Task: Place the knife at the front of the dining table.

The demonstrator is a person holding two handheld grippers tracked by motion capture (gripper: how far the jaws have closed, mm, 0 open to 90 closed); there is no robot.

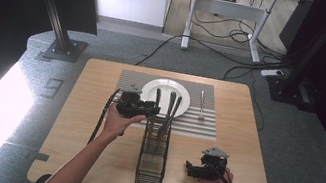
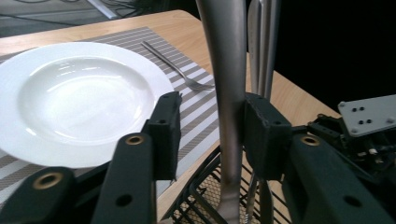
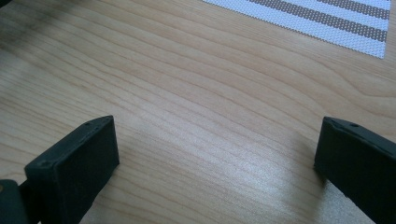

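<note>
A black wire cutlery basket (image 1: 152,163) stands mid-table with several metal utensils (image 1: 169,110) upright in it. My left gripper (image 1: 153,109) is at their upper ends. In the left gripper view it (image 2: 212,119) is open around one steel handle (image 2: 224,70): the right jaw touches the handle and the left jaw stands a little off it. More handles (image 2: 264,42) rise just behind. My right gripper (image 1: 189,169) rests low on the table to the right of the basket. It (image 3: 217,149) is wide open over bare wood, with nothing between its jaws.
A white plate (image 1: 156,90) lies on a striped placemat (image 1: 206,124) behind the basket, with a fork (image 1: 202,104) to its right. Bare wood lies left of the basket and along the front edge. A desk frame and floor cables lie beyond the table.
</note>
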